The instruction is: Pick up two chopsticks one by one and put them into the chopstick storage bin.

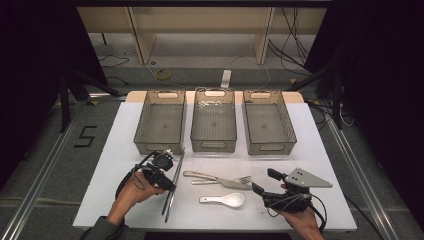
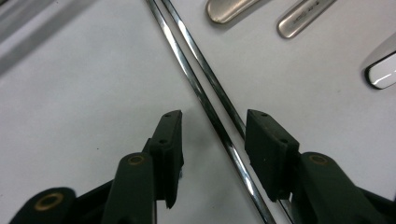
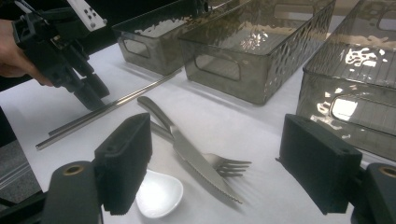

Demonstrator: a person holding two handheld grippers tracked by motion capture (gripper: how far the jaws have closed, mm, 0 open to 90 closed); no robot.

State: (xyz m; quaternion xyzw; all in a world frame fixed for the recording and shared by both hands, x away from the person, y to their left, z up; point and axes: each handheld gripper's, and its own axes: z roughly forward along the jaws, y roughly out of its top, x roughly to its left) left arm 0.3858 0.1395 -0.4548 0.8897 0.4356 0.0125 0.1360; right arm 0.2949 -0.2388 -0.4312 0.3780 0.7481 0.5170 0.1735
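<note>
Chopsticks (image 2: 205, 98) lie on desk (image 1: 125, 200) between left gripper (image 2: 212, 140) fingers, parted, not yet pressing | right gripper (image 3: 215, 163) fingers wide apart, holding nothing, over knife (image 3: 196, 158) | risk: thin metal sticks roll or split, one slips out at closure

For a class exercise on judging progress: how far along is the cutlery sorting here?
Done: nothing; all three trays look empty. In hand: the left tongs straddle the chopsticks on the table, pads not yet gripping; the right tongs wait open. Left: chopsticks, knife, fork and spoon.
</note>
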